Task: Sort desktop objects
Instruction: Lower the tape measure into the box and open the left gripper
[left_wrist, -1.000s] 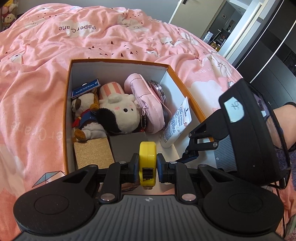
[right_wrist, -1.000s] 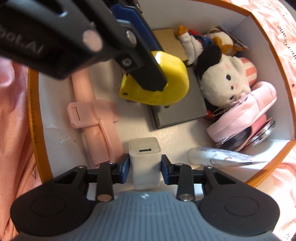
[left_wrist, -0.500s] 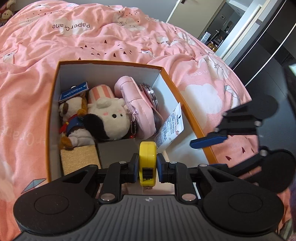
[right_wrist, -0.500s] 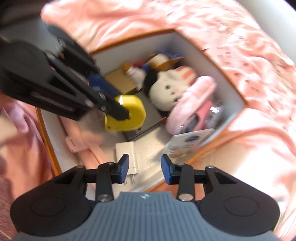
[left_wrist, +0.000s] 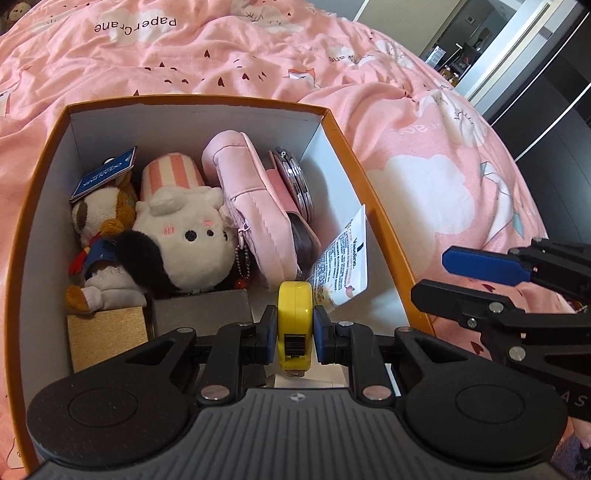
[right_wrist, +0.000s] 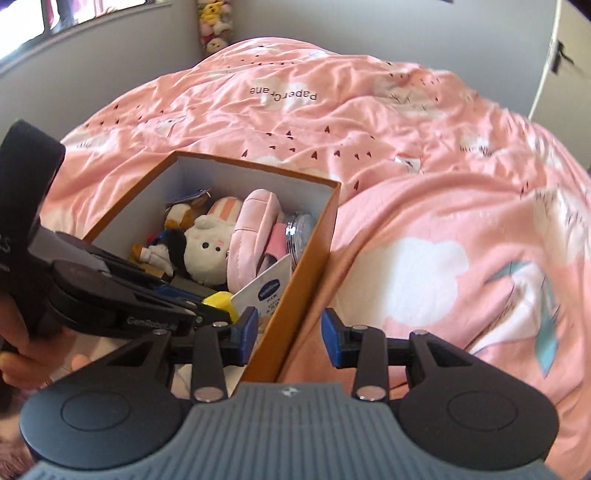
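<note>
While left gripper (left_wrist: 294, 329) clamps one tape measure (left_wrist: 294, 325), right gripper (right_wrist: 289, 340) spread empty, two plush toys (left_wrist: 184, 247) boxed

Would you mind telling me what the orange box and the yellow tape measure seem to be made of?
The orange box looks like matte cardboard: thin straight walls, white inside, with a folded corner. The yellow tape measure, held in the left tool, appears to be smooth, slightly glossy hard plastic, judging by its moulded rounded case.
</note>
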